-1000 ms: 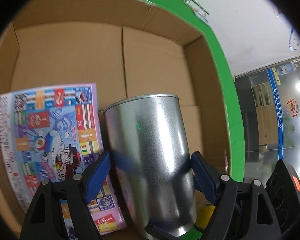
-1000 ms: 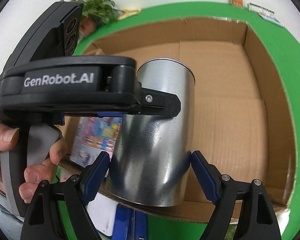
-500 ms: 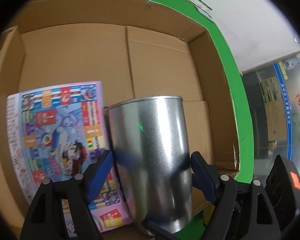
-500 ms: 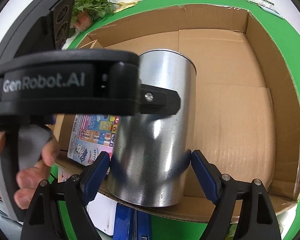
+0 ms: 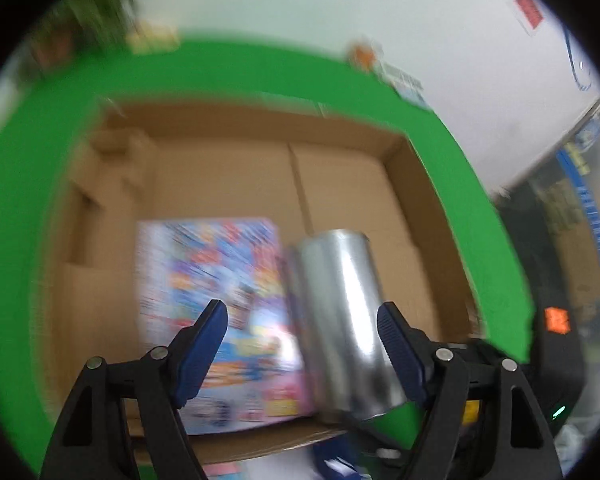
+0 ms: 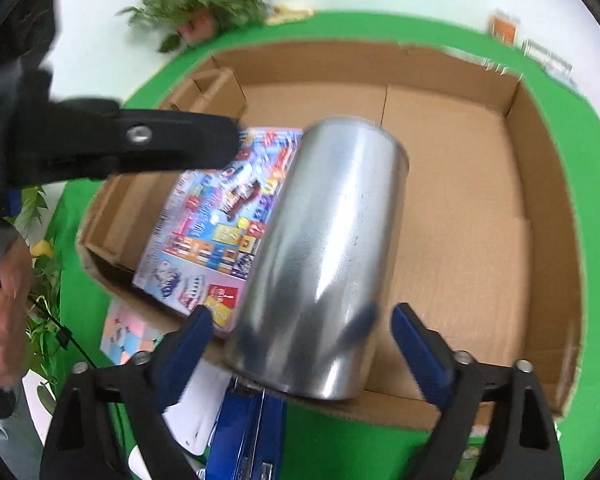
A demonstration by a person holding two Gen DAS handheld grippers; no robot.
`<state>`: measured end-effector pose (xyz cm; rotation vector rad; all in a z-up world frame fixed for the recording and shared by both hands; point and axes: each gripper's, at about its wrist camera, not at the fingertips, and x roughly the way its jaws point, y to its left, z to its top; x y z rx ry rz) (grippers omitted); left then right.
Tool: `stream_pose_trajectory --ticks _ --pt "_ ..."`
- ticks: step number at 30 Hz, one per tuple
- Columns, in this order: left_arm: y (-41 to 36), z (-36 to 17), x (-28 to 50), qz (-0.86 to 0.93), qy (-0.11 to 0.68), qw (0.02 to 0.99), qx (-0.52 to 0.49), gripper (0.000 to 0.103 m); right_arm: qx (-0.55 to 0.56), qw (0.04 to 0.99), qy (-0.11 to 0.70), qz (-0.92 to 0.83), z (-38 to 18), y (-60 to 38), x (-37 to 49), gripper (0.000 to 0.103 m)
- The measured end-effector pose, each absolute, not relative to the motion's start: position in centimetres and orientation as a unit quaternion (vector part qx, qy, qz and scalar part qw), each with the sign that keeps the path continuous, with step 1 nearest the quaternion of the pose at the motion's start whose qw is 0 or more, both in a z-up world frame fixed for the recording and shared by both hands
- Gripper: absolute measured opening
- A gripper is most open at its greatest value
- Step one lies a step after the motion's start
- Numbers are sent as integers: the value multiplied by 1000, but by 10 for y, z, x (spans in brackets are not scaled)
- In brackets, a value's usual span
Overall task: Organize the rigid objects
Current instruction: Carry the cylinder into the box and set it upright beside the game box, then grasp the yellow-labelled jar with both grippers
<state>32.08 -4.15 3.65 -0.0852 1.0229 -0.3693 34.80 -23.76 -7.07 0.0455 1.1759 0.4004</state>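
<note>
A: Where's the can (image 6: 320, 256)?

B: In the cardboard box (image 6: 540, 128), tilted, long axis running away from the right gripper (image 6: 302, 344). Those jaws are opening, can between them, pads clear.

A: And the left gripper (image 5: 302, 344)?

B: Open, empty, farther off. Its view shows the booklet (image 5: 220, 304) beside the can; the right view shows a hand (image 6: 4, 312).
</note>
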Motion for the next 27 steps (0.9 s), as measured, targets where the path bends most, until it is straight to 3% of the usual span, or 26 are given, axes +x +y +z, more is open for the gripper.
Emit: stream_pose_trajectory --ticks 3,8,27 --pt "-27 70 277 -127 389 912 -3 78 16 843 517 148 -52 -249 326 99" --pt "-17 93 187 -95 239 966 11 85 12 924 377 55 -4 -262 257 103" --pt "-59 53 129 -176 303 936 -41 85 22 943 332 24 -4 -303 136 102"
